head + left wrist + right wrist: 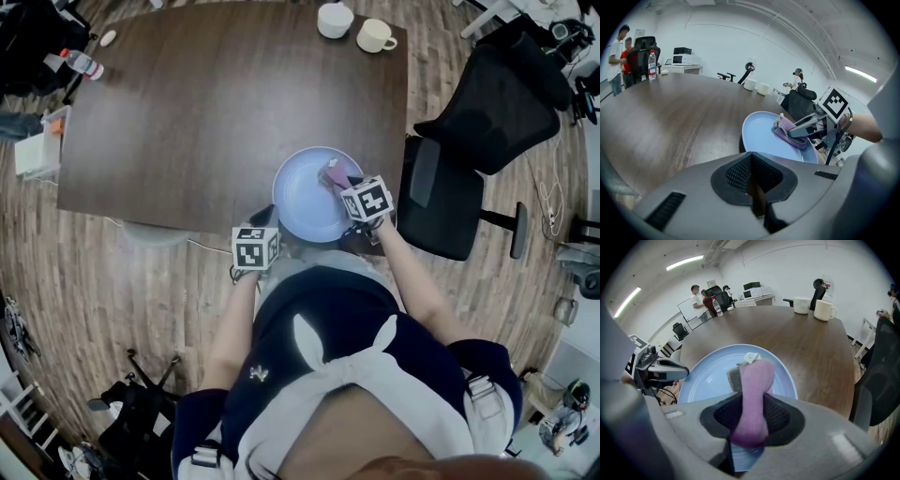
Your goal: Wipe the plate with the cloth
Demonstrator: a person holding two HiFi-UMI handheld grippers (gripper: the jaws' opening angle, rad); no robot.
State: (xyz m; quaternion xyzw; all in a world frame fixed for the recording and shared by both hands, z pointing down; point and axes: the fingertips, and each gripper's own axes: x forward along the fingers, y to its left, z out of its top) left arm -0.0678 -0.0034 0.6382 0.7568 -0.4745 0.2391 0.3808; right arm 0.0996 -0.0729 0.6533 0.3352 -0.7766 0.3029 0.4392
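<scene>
A light blue plate (305, 202) lies at the near edge of the dark wooden table (206, 103). My right gripper (339, 180) is shut on a pink cloth (332, 172) and holds it down on the plate's right part. In the right gripper view the cloth (754, 380), with a grey patch and a white tag, sticks out from between the jaws (752, 401) over the plate (708, 376). My left gripper (266, 220) sits at the plate's near left rim, and its jaws (751, 161) look shut there on the plate's (761, 133) rim. The left gripper view also has the right gripper (806, 131) and the cloth (790, 136).
Two white cups (335, 19) (375, 36) stand at the table's far right corner. A water bottle (84, 64) lies at the far left. A black office chair (487, 112) is right of the table, a white box (37, 141) left of it. People stand far off (696, 298).
</scene>
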